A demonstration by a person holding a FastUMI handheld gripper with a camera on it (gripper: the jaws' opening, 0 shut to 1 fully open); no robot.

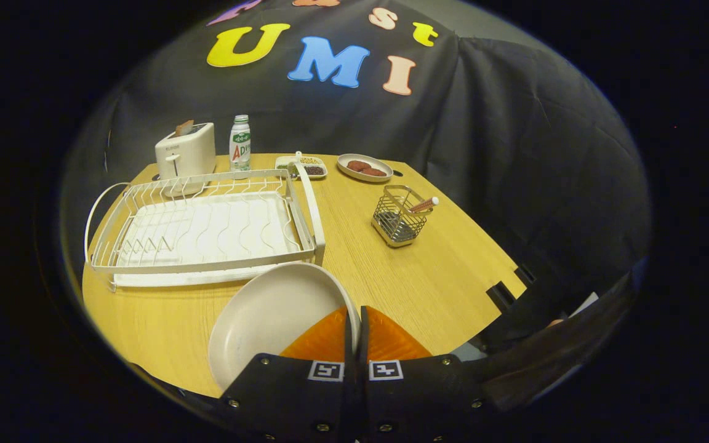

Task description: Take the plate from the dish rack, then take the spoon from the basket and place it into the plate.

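the plate (268,320) is out of the dish rack (207,227) and hangs just in front of it, pinched at its near rim by the claw (354,332), whose two fingers are drawn nearly together with the rim caught between them. it is a thin hold on one edge only, so the plate's weight hangs away from the grip; i'd judge the main risk is the plate pivoting or slipping out if it is swung fast or tipped.

whether the plate is resting on the worktop (428,277) or still a little above it i cannot tell from here. its far rim sits very close to the rack's front rail and corner post, so a push forward could knock it against the wire.

the spoon (423,205) stands leaning in the wire basket (399,216), well apart from the plate, ahead of the fingers and off to the right. the basket looks light and might tip or drag when the spoon is pulled out at a slant.

open room lies on the bare wood between rack and basket and on toward the near right, though the worktop's angled edge with its notches runs there. a toaster (185,154), a bottle (240,143) and small dishes of food (364,167) sit at the far side, clear of all this.
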